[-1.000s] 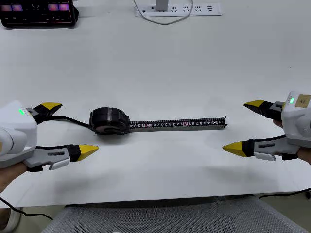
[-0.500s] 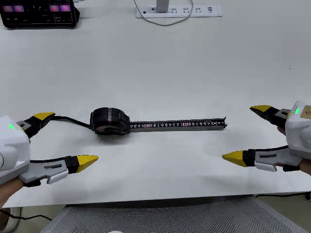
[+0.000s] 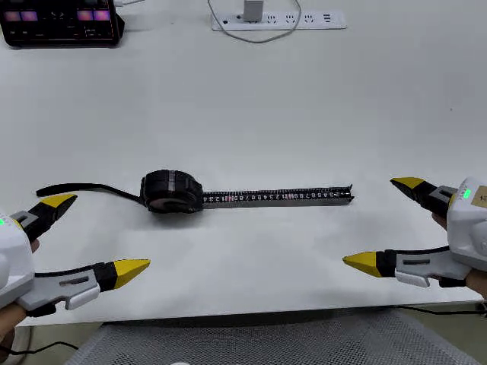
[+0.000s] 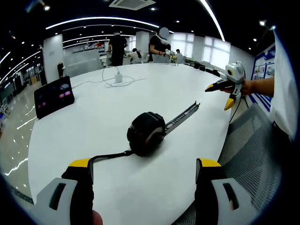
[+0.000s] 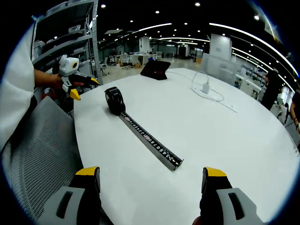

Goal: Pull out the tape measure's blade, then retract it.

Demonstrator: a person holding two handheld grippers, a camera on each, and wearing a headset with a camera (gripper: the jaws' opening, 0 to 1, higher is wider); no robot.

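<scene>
A black tape measure (image 3: pixel 172 191) lies on the white table (image 3: pixel 251 106), its blade (image 3: pixel 278 196) pulled out to the right and lying flat, with a black strap (image 3: pixel 80 187) trailing left. My left gripper (image 3: pixel 95 236) is open near the table's front left, apart from the case. My right gripper (image 3: pixel 380 223) is open at the front right, a short way from the blade's tip. In the left gripper view the tape measure (image 4: pixel 146 132) and blade (image 4: pixel 182 117) lie ahead of the open left gripper (image 4: pixel 143 168). In the right gripper view the blade (image 5: pixel 147 138) runs to the case (image 5: pixel 115 100) beyond the open right gripper (image 5: pixel 151 177).
A white power strip (image 3: pixel 278 17) with a plugged cable sits at the table's far edge. A black device (image 3: pixel 61 21) with lit pink keys stands at the far left. A grey mesh chair (image 3: pixel 251 338) is just below the table's front edge.
Both grippers have drawn back toward the table's front edge and slightly outward. The tape measure and its extended blade have stayed put.
</scene>
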